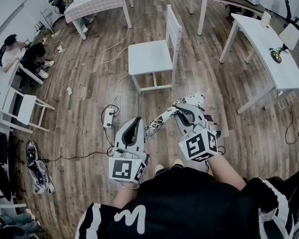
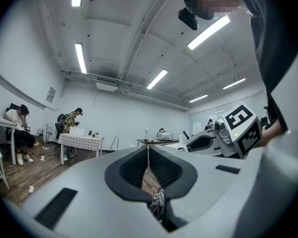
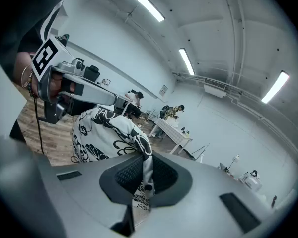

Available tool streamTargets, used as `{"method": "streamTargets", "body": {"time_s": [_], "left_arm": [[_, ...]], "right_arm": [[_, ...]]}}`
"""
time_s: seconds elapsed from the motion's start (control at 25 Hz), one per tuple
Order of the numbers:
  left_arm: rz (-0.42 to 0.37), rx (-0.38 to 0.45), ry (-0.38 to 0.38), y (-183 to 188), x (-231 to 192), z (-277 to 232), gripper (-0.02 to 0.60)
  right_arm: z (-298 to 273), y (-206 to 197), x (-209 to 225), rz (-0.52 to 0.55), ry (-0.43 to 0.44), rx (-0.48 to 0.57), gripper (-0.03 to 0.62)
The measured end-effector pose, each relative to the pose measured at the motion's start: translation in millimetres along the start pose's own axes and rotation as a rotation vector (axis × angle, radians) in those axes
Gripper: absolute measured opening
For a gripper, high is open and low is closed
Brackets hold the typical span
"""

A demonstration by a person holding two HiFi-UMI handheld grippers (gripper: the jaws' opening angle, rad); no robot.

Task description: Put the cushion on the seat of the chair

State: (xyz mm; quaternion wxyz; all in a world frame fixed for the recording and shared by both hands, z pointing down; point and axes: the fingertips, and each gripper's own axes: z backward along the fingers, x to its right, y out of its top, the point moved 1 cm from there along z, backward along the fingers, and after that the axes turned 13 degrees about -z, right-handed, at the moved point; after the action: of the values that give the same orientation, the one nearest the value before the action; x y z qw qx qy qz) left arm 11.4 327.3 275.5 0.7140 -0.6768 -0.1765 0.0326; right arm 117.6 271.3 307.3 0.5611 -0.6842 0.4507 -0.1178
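The left gripper (image 1: 136, 121) and right gripper (image 1: 182, 109) each pinch an edge of the black-and-white patterned cushion (image 1: 160, 120), jaws closed tight on its fabric, holding it above the wooden floor (image 1: 89, 96), short of the white chair (image 1: 149, 59).

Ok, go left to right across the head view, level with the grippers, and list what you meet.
In order: small white chair → power strip → left gripper → cushion → white table. The right gripper overlaps the cushion, so it is left out.
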Motion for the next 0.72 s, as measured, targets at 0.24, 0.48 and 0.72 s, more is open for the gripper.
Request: {"method": "streamTargets", "body": {"time_s": [0.24, 0.48, 0.72], "left_arm": [[-0.001, -0.003, -0.004, 0, -2, 1, 0.014], [-0.002, -0.005, -0.005, -1, -3, 3, 0.014], [0.0, 0.002, 0.01, 0, -8, 10, 0.014]], "right_arm": [[-1, 1, -2, -0.004, -0.001, -0.003, 0.026], [0, 1, -2, -0.008, -0.006, -0.002, 0.027], [1, 1, -5, -0.006, -0.019, 0.021, 0.028]]}}
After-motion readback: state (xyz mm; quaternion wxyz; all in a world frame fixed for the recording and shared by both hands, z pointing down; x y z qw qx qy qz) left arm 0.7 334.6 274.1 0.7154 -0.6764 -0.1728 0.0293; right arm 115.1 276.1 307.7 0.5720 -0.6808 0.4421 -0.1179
